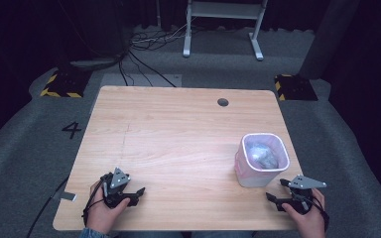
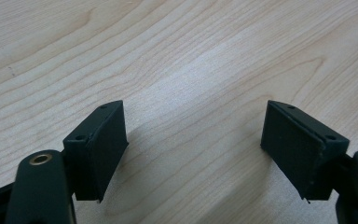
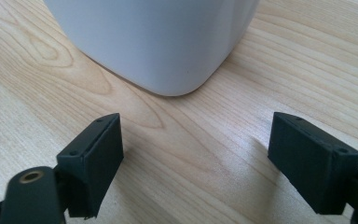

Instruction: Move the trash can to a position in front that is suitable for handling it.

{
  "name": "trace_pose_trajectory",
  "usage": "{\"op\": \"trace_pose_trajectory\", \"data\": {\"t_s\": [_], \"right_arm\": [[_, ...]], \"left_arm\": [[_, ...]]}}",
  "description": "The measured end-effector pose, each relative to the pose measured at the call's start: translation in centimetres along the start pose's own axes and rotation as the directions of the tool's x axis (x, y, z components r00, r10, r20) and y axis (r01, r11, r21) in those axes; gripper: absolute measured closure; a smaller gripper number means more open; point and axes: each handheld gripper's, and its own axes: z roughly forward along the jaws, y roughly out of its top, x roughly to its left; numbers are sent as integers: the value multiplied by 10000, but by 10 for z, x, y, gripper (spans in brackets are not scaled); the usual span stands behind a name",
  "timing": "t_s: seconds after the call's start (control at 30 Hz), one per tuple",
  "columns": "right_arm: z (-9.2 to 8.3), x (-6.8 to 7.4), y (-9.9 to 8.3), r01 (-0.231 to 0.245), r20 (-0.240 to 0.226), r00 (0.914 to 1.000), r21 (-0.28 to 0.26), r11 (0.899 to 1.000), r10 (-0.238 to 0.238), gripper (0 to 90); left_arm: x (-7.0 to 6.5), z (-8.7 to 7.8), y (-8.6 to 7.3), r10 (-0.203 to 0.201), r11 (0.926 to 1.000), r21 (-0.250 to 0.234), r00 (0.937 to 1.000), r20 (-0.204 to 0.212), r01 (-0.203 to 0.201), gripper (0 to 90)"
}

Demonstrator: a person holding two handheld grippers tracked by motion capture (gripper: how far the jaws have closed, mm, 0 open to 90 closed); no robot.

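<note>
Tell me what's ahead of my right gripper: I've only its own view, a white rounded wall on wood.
Observer: That's a small bin with a pink-lined rim, standing upright on the table.
Operator: Anything inside?
Observer: Yes, a crumpled grey wad.
Operator: Where's the left gripper?
Observer: By the near left edge, the left gripper is open over bare wood.

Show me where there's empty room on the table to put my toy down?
Most of the wooden table is bare: the whole middle and far side, from the left gripper up to the small round hole. It is crowded only at the near right, where the white bin stands just ahead of the open right gripper.
</note>
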Motion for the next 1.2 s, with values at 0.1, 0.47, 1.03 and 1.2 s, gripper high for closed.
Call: {"op": "trace_pose_trajectory", "data": {"t_s": [0.1,0.47,1.03,1.2], "right_arm": [[-1,1,0,88,-156,9998,-133,9999,-90,276],[-23,-6,5,4,154,9999,-735,9973,7,302],[-57,-38,33,-1078,1582,9776,-1903,9758,1388,345],[-46,-44,44,-1505,1470,9703,-2540,9554,1919,322]], "left_arm": [[-1,0,0,-62,10000,4,10000,-66,62,220],[-3,-1,0,-139,9999,-27,9997,-188,139,225],[-2,-16,8,-607,9967,-561,9978,-277,590,291],[-2,-15,8,-390,9976,-590,9988,-289,372,287]]}}
